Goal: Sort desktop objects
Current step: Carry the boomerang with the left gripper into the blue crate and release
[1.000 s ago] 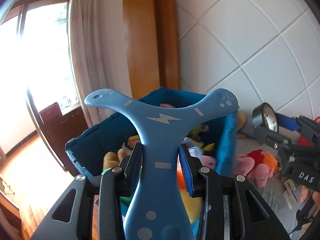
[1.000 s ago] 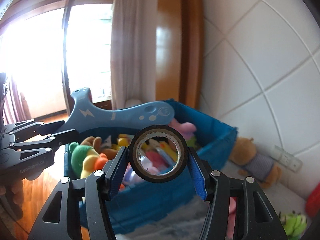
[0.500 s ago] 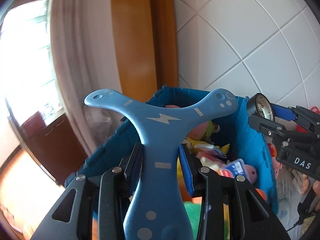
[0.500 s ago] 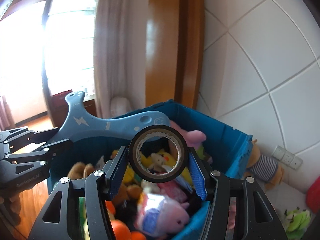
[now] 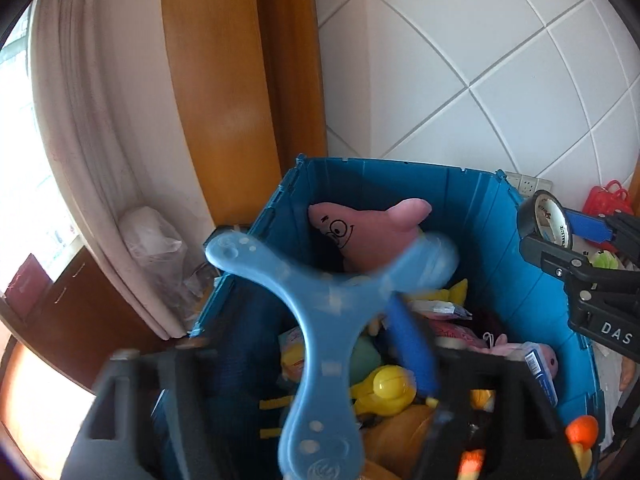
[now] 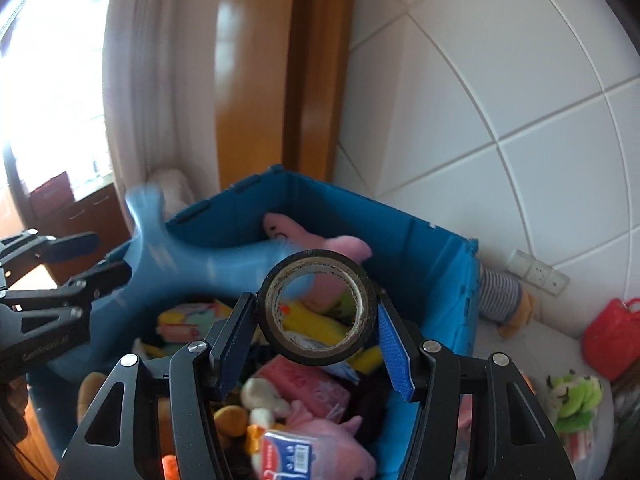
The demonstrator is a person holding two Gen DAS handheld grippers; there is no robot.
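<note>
Blue boomerang hangs blurred over the toy-filled bin, left fingers spread apart around it. Right fingers clamp the tape roll above the bin.

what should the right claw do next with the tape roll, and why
Probably open the right claw and let the tape roll drop. The roll is pinched between its pads above the open blue bin, with only soft toys below, so releasing here should land it inside.
</note>
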